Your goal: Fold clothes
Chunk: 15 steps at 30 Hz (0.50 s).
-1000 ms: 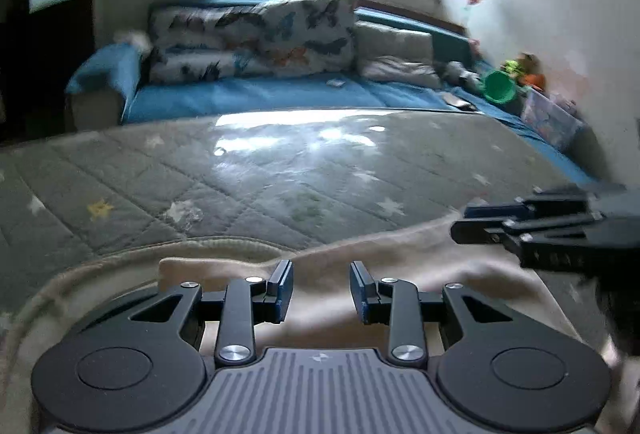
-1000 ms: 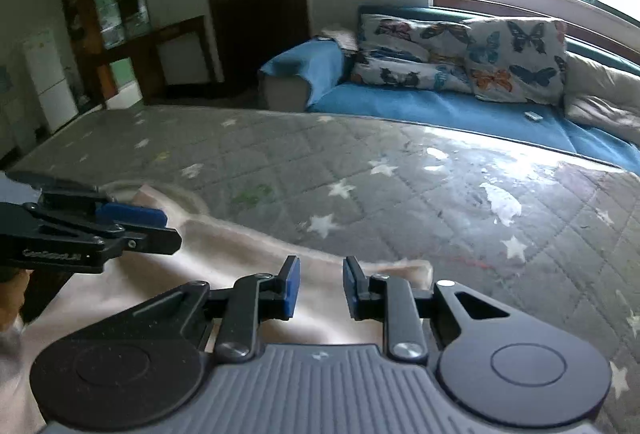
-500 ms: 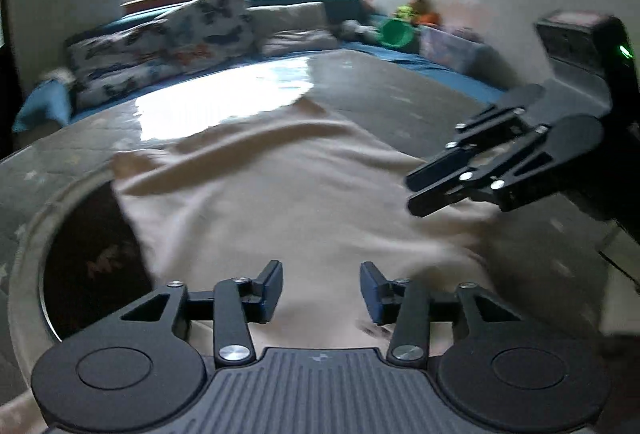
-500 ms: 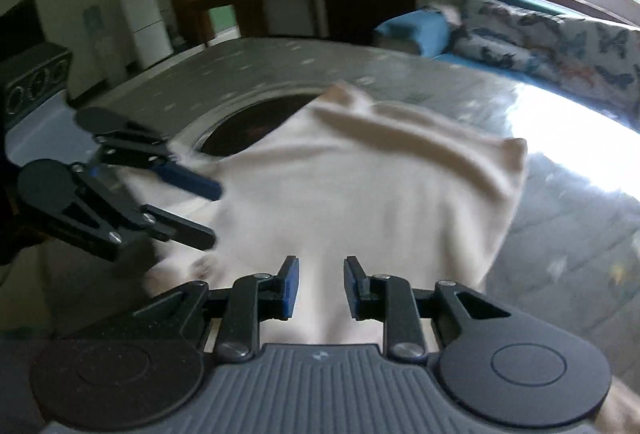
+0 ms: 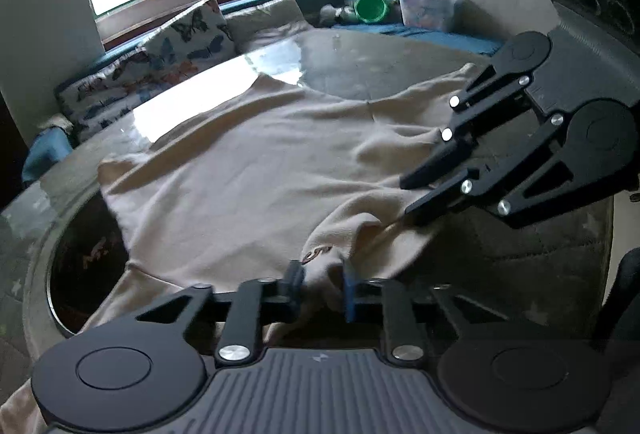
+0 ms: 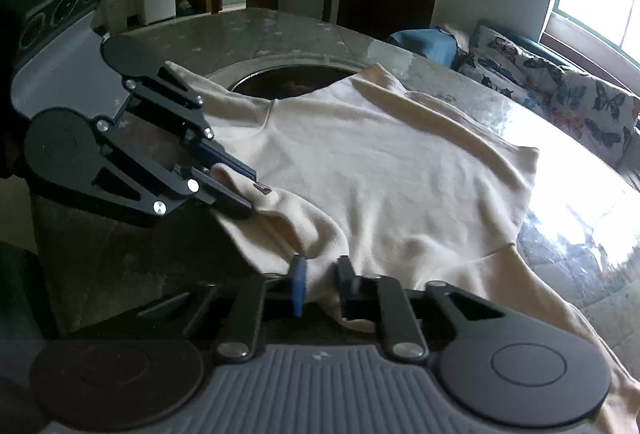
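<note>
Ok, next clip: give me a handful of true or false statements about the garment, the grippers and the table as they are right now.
1. The cream garment lies spread over a round table. True.
2. The left hand-held gripper has cloth between its fingers. True; its jaws are closing on a bunched edge.
3. The right hand-held gripper hangs clear of the garment. False; it is shut on a fold of it.
4. The garment is dark blue. False; it is cream.
5. A butterfly-print cushion sits beyond the table. True.
</note>
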Motion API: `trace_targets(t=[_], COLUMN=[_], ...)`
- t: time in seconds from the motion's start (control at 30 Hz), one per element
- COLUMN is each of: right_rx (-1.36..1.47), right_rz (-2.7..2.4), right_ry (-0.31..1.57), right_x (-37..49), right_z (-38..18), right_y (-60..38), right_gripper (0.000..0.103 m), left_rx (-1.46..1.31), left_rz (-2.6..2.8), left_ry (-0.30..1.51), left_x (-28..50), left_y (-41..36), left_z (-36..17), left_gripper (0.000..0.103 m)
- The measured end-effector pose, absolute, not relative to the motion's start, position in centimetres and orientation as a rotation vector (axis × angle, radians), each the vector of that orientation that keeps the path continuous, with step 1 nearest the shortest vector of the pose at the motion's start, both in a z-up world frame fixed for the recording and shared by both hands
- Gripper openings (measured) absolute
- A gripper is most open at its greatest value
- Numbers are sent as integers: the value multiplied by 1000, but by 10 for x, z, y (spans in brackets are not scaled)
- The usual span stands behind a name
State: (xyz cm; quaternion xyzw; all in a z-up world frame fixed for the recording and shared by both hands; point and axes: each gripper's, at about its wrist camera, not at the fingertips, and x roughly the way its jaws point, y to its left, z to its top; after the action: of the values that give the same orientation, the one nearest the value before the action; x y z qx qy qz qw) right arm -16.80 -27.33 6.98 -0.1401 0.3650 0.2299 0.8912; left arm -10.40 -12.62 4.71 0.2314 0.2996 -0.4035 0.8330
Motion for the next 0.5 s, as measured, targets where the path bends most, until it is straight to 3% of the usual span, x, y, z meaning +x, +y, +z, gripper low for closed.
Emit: trace_targets(t=[0.2,0.37,0.5], right_rx=[-281,-250,-182], right_rz=[525,613,631], right_ry=[722,836,785], right_x=[-185,-183,-178], right_z=[90,78,97], right_y=[-274,-272,-277], right_gripper=[9,18,20], left_rx=[454,540,548], left_rz=[-865,-896,-897], left_ry=[555,614,611], left_x=[-123,-128,-128], left_y=[-108,-109,-111], left_z=[65,45,42], left_gripper=[15,15,20])
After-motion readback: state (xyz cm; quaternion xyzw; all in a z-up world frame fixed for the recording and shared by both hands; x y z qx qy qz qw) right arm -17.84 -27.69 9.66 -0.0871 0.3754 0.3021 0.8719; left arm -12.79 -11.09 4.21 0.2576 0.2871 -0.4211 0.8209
